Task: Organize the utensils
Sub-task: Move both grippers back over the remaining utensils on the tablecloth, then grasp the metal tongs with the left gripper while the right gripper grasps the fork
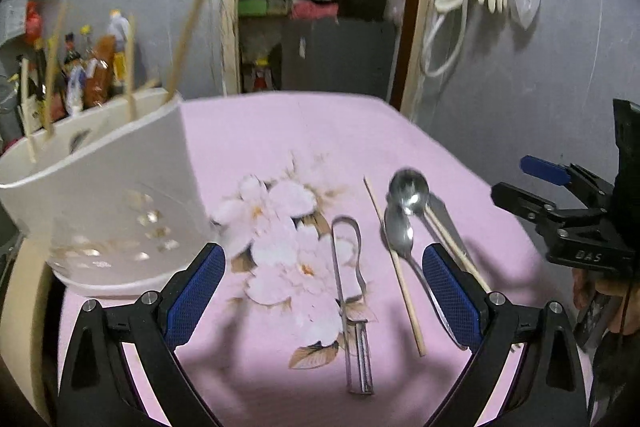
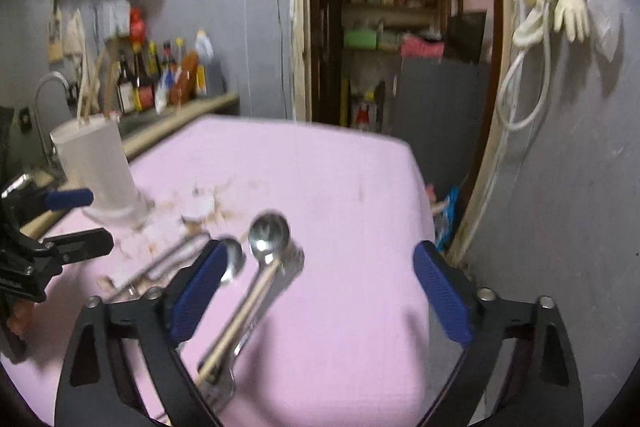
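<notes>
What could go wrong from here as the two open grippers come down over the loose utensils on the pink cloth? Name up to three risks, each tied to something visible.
1. The two spoons, a chopstick and a knife overlap, so the right gripper may pinch several or knock one aside.
2. The white holder stands close to the left gripper; a sideways swing could tip it.
3. The cloth may bunch up.

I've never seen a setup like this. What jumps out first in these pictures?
Probably the pink flowered tablecloth, with loose cutlery in a cluster on its right side: two spoons, a metal peeler and a wooden chopstick. On the left stands a white utensil holder with chopsticks poking out. Each view is framed by an open, empty claw with blue pads, the left claw and the right claw.
</notes>
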Motion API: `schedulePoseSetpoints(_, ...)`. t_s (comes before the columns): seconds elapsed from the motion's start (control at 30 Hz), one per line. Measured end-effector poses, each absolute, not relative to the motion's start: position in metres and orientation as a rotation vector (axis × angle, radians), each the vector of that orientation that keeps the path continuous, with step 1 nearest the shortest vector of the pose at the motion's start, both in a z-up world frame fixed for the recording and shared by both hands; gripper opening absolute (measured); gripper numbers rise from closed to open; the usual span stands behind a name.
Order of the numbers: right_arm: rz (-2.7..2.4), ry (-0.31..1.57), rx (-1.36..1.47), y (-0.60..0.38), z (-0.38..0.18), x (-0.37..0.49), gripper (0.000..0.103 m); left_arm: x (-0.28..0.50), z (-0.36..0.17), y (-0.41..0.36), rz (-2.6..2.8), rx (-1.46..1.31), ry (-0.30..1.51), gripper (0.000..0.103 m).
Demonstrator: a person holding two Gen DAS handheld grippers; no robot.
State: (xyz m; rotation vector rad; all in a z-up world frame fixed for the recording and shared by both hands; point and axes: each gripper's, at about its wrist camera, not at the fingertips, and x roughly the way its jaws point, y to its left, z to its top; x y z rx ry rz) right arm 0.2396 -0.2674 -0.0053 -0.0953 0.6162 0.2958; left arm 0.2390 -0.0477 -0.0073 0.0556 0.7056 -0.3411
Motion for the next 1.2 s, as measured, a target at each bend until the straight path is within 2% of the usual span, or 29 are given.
schedulePoseSetpoints(0.1, 0.31, 0.689, -0.11, -0.264, -0.016, 0.247, 0.071, 0.247, -0.014, -0.053, -0.348, 0.072, 0.749, 0.095)
schedulePoseSetpoints(0.17, 0.321, 0.728, -0.11, -0.263, -0.022, 0.251, 0.061, 0.254, -0.019, -0.057, -0.362, 0.087, 0.785, 0.088)
schedulePoseSetpoints(0.27, 0.336, 0.77, -0.116, -0.261, -0.027, 0.255, 0.053, 0.262, -0.026, -0.063, -0.372, 0.107, 0.83, 0.074)
schedulePoseSetpoints(0.47, 0.374, 0.842, -0.127, -0.254, -0.036, 0.261, 0.046, 0.281, -0.041, -0.07, -0.368, 0.131, 0.928, 0.047)
schedulePoseSetpoints(0.7, 0.382, 0.869, -0.132, -0.247, -0.036, 0.271, 0.037, 0.292, -0.043, -0.074, -0.302, 0.161, 0.951, 0.032)
schedulePoseSetpoints(0.83, 0.383, 0.889, -0.137, -0.242, -0.037, 0.278, 0.032, 0.297, -0.044, -0.074, -0.281, 0.134, 0.965, 0.018)
schedulePoseSetpoints(0.9, 0.385, 0.894, -0.13, -0.242, -0.037, 0.28, 0.03, 0.3, -0.043, -0.073, -0.275, 0.103, 0.973, 0.017)
schedulePoseSetpoints(1.03, 0.401, 0.909, -0.095, -0.244, -0.038, 0.282, 0.021, 0.3, -0.04, -0.065, -0.273, 0.046, 0.977, 0.017)
schedulePoseSetpoints(1.2, 0.404, 0.918, -0.082, -0.243, -0.037, 0.28, 0.018, 0.296, -0.037, -0.066, -0.279, 0.033, 0.97, 0.017)
